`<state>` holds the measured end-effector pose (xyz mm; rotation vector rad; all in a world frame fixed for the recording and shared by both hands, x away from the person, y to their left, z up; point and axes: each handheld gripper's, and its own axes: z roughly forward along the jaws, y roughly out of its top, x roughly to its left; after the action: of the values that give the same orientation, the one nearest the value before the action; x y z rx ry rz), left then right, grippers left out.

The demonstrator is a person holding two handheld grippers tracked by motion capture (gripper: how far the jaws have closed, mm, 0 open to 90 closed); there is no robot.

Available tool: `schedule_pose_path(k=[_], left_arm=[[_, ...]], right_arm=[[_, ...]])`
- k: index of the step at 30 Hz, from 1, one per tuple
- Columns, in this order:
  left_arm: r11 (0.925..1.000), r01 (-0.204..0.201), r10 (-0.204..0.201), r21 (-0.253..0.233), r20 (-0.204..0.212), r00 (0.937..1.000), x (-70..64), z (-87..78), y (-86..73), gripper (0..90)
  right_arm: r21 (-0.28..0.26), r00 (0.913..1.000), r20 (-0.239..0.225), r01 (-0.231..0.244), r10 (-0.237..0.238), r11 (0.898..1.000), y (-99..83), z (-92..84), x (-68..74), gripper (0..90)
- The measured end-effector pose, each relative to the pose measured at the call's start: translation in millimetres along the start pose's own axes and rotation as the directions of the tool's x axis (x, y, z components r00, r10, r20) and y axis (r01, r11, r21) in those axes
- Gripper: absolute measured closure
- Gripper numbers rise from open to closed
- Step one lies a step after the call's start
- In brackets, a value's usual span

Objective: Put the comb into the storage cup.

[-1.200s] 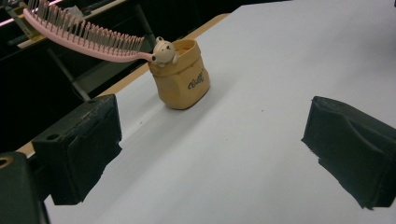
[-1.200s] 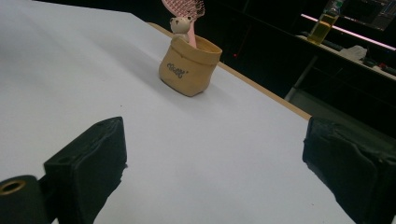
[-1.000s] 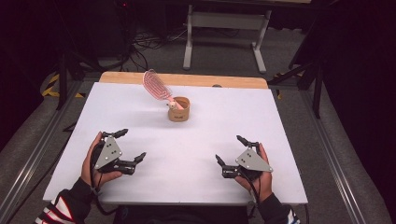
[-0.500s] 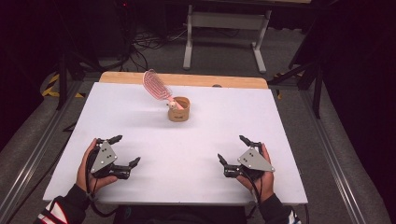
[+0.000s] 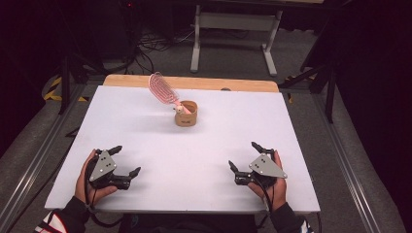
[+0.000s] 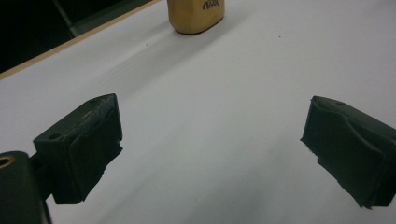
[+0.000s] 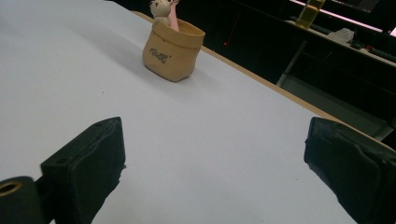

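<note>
A small tan pot stands on the white table, back of centre. A pink hairbrush leans out of it up and to the left, with a little bear figure at its handle. Near the front left edge a hand holds my left gripper open, with nothing between its jaws. At the front right my right gripper is open too and holds nothing. The left gripper view has the pot far ahead, beyond the open left gripper. The right gripper view shows the pot ahead left of the right gripper.
A wooden strip runs along the table's far edge. Beyond it on the floor stand a grey metal frame and loose cables. Metal rails flank the table on both sides.
Both hands have drawn back a little toward the front edge, the left one more. Both grippers stay open. Pot and brush have not moved.
</note>
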<state>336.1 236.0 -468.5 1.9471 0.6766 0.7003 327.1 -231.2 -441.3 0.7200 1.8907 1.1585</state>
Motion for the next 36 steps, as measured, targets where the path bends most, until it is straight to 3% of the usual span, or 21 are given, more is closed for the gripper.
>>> schedule_pose_path(k=[9, 15, 29, 36], left_arm=[[0.9995, 0.004, -0.005, -0.032, -0.014, 0.9999, -0.2, -4.7, 4.5, 5.4], [0.9989, -0.003, 0.003, -0.046, -0.009, 1.0000, -1.3, -4.3, 7.5, 5.1], [0.9990, -0.034, 0.034, -0.028, 0.014, 0.9993, -6.3, -5.3, 5.9, 5.0], [0.9993, -0.019, 0.020, -0.030, 0.007, 0.9998, -5.3, -6.4, 5.7, 5.1]], right_arm=[[-0.008, 0.9999, -0.012, 0.004, -0.004, 1.000, 0.1, -1.6, -1.8, 5.4], [-0.020, 1.0000, 0.004, 0.005, -0.005, 1.000, -0.6, -4.1, -2.4, 5.4], [-0.022, 0.9988, 0.040, 0.029, -0.028, 0.999, 2.3, -0.2, 3.3, 5.6], [-0.022, 0.9985, 0.030, 0.046, -0.045, 0.999, 3.8, 3.4, 6.1, 5.6]])
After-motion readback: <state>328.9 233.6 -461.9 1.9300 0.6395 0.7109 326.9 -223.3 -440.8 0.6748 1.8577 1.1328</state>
